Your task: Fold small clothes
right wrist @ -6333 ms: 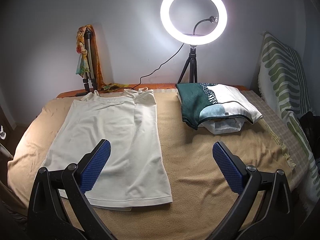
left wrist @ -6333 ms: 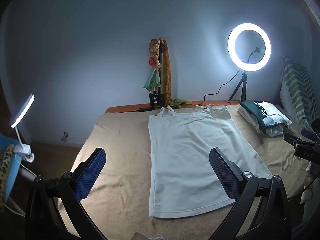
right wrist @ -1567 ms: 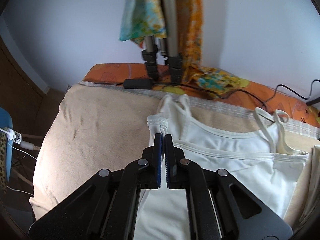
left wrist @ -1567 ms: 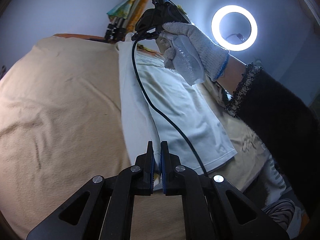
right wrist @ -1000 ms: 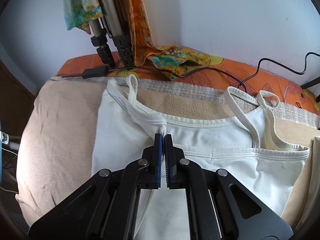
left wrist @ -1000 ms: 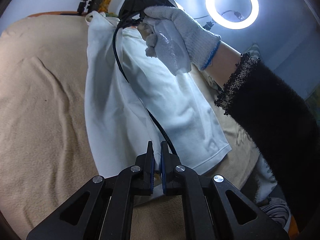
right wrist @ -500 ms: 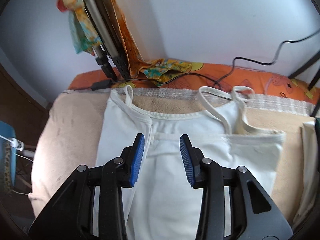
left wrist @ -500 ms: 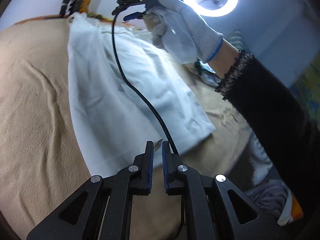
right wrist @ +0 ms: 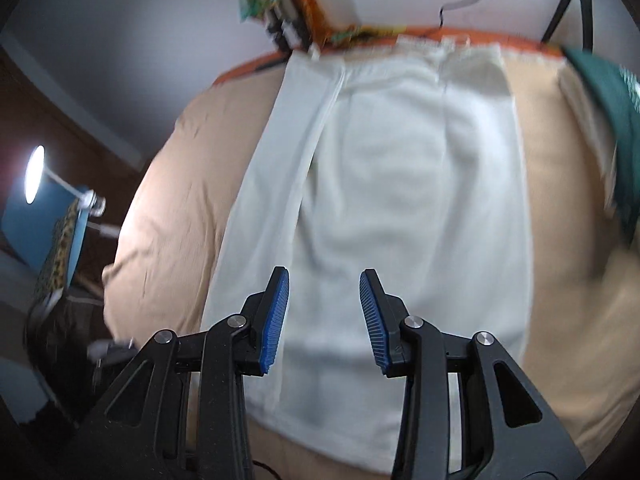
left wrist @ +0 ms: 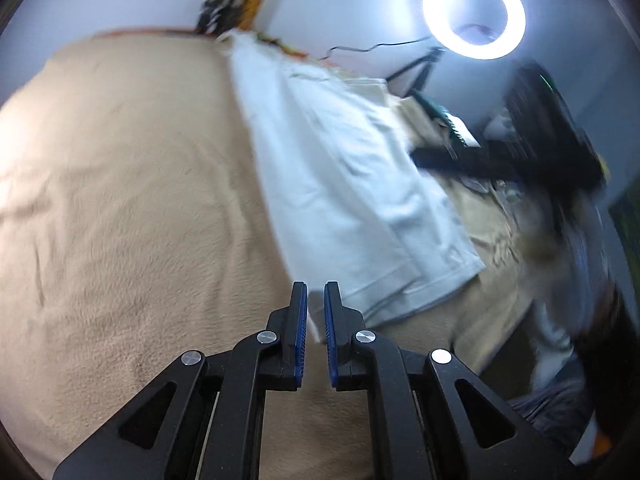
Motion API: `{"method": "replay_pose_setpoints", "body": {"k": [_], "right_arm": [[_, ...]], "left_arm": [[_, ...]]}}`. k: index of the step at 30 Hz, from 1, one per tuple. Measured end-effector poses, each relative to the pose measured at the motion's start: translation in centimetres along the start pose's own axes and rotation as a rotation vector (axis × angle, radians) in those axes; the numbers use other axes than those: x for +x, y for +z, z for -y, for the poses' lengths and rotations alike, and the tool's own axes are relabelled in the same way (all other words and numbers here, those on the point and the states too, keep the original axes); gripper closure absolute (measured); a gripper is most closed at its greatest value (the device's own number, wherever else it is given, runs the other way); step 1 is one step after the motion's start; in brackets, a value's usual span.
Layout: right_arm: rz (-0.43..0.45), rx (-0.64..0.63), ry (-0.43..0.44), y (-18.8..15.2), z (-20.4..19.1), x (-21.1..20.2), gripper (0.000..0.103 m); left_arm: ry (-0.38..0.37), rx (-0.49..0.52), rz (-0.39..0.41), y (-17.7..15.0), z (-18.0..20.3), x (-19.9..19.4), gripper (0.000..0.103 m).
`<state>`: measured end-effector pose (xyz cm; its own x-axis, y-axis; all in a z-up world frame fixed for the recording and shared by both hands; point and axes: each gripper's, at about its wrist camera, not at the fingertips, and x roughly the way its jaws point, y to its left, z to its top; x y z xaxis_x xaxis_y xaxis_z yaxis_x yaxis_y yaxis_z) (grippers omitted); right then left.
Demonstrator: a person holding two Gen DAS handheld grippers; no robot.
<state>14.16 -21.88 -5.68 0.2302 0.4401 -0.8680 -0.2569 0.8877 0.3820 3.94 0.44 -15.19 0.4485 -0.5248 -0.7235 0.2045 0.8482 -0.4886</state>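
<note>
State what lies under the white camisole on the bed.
A tan blanket shows all around the white camisole, so it lies beneath; one long side is folded over onto the camisole itself. What lies under the blanket is hidden.

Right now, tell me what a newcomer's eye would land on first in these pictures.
The glowing ring light at the upper right of the left wrist view grabs attention first. Next comes the white camisole, spread on the tan blanket with one long side folded inward. The right gripper hangs open above the camisole's lower part, while the left gripper sits slightly open at its hem corner.
</note>
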Motion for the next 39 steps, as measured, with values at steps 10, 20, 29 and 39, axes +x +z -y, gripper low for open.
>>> {"method": "replay_pose_setpoints", "body": {"k": [10, 20, 29, 39], "right_arm": [[-0.124, 0.027, 0.106, -4.9, -1.0, 3.6, 0.093], [-0.077, -0.068, 0.008, -6.4, -2.3, 2.2, 0.097], [0.179, -0.073, -0.026, -6.1, 1.1, -6.9, 0.056], [0.304, 0.026, -0.101, -6.1, 10.4, -13.3, 0.056]], "left_arm": [[-0.057, -0.056, -0.038, 0.3, -0.1, 2.2, 0.096], [0.111, 0.132, 0.024, -0.4, 2.3, 1.0, 0.096], [0.083, 0.284, 0.126, -0.5, 7.3, 0.2, 0.096], [-0.019, 0.399, 0.045, -1.2, 15.3, 5.4, 0.096]]}}
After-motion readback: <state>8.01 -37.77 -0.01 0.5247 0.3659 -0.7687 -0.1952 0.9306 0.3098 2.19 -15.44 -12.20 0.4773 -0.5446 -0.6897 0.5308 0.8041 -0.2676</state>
